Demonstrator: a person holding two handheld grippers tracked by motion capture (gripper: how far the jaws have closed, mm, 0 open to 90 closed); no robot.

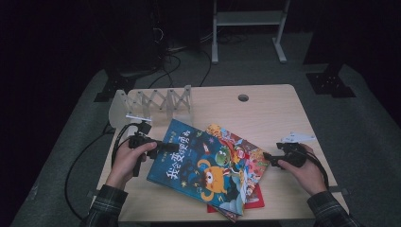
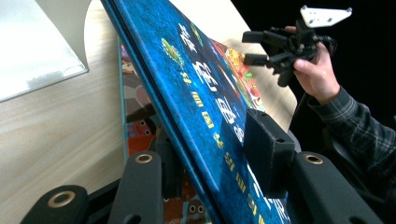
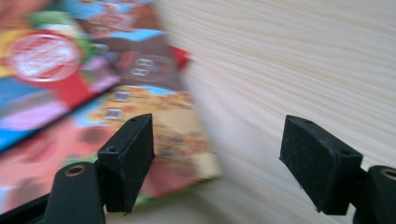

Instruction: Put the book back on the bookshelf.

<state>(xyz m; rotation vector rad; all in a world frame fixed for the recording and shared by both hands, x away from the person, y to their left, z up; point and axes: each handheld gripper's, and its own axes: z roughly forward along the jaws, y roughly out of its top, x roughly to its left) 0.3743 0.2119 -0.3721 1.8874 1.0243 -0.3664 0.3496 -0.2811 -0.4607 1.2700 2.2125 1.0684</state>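
Left gripper (image 1: 163, 147) pinched the blue book (image 1: 203, 165) by its edge to lift it off the stack; right gripper (image 1: 268, 157), jaws spread, sat right of it.

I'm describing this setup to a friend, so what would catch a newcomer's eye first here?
First, the blue picture book with a yellow one-eyed monster, topping a fanned stack of colourful books mid-table. The left gripper has that book's left edge between its jaws, tilting it up. The right gripper sits open at the stack's right edge; a white folding rack stands behind.
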